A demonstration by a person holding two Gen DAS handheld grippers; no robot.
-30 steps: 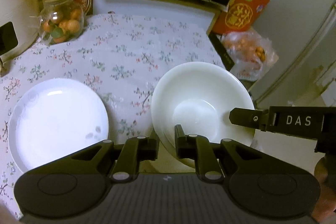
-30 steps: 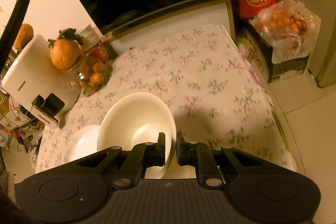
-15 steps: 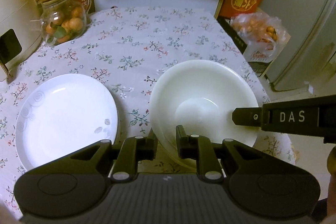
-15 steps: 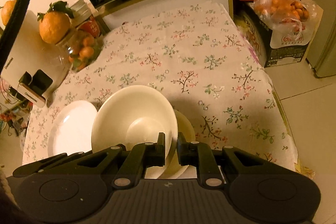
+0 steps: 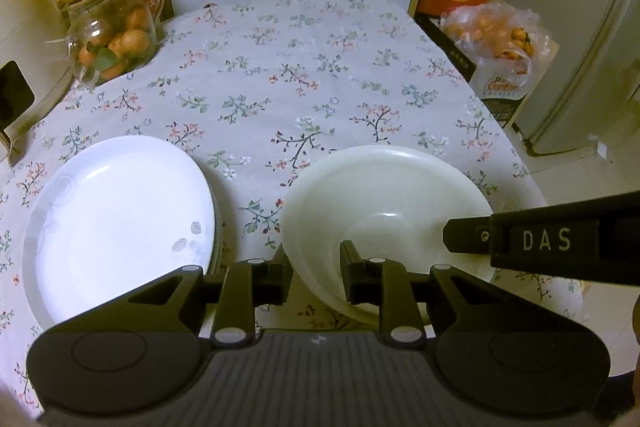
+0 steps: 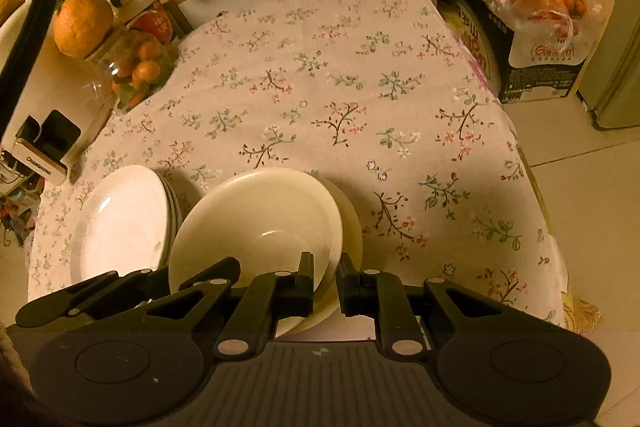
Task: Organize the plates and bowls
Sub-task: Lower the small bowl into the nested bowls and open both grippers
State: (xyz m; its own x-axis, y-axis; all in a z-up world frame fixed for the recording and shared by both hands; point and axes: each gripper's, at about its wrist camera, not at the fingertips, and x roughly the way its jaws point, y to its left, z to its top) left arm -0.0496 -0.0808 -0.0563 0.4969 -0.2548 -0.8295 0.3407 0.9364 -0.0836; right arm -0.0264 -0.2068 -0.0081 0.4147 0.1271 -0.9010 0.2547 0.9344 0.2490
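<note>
While the left gripper (image 5: 314, 261) straddles the near rim of the cream bowl (image 5: 386, 203), its jaws have just been opening and no longer pinch that rim. Across the bowl, the right gripper (image 6: 324, 273) is clamped on the opposite rim (seen from its own camera, a second bowl (image 6: 352, 227) sits underneath). Just left of the left gripper lies the stack of white plates (image 5: 116, 223) on the floral bench (image 5: 320, 87).
</note>
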